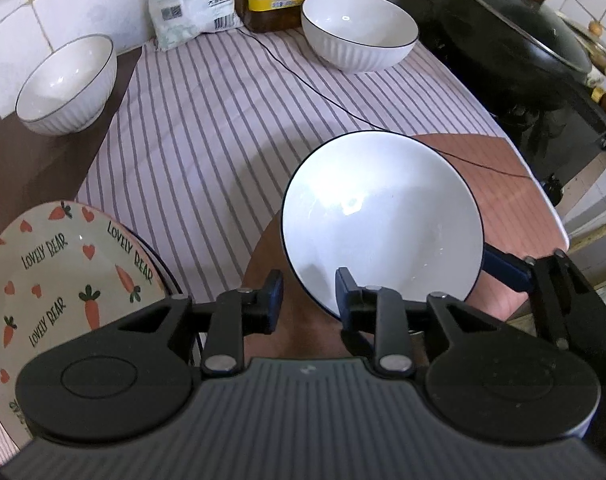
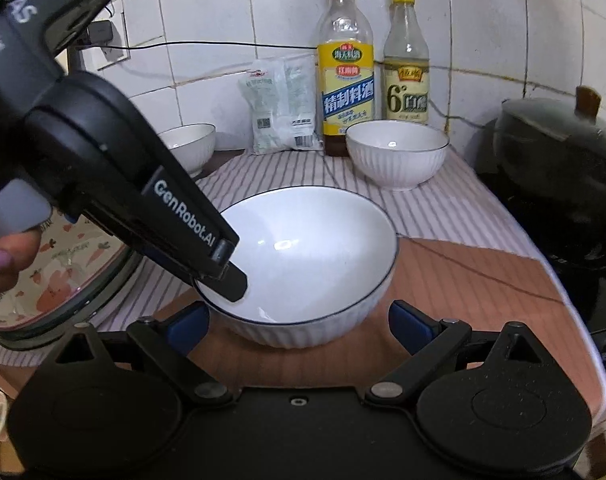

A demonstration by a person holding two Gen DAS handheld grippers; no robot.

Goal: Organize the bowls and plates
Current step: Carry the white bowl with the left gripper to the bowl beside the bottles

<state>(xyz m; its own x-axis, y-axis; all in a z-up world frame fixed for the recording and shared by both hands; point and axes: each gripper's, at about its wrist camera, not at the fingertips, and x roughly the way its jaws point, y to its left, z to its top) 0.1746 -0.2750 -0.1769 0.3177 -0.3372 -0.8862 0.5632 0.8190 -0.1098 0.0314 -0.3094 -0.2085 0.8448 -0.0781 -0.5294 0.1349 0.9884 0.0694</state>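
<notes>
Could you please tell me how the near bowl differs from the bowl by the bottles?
The near bowl sits on bare brown board; the far bowl sits on the striped cloth. The near bowl has the left gripper finger over its rim; the far bowl is untouched. Both are white, ribbed, dark-rimmed, upright and empty.

Bowls: three, white with dark rims (image 2: 303, 256) (image 2: 397, 152) (image 2: 191, 142)
Carrot-print plates: one showing (image 1: 63, 280)
Bottles: two, yellow labels (image 2: 345, 68) (image 2: 405, 64)
Packets: one (image 2: 281, 106)
Black pots: one (image 2: 563, 152)
Grippers: two (image 1: 309, 300) (image 2: 299, 326)
</notes>
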